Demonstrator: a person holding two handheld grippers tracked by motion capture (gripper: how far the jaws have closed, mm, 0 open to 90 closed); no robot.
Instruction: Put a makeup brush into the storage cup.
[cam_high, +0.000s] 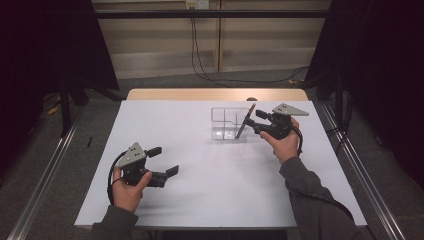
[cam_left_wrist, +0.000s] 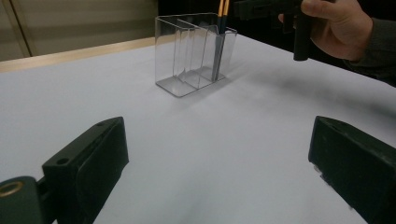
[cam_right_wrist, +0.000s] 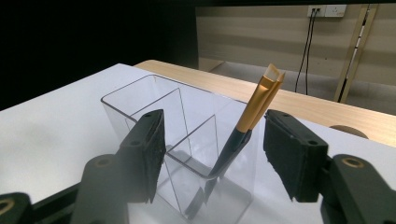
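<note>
1. Right gripper (cam_high: 256, 121) at 2 o'clock on table (cam_high: 200, 190): jaws part open, clear of pen (cam_right_wrist: 252, 121) standing betw. them.
2. Pen leans tilted in clear organiser (cam_high: 227, 125), its compartment nearest right gripper.
3. Left gripper (cam_high: 164, 161) at 8 o'clock, jaws wide, empty.

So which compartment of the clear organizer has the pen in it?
The end compartment nearest the right hand-held gripper. The dark, gold-topped pen leans in that section of the clear organizer, while the other sections hold nothing.
</note>
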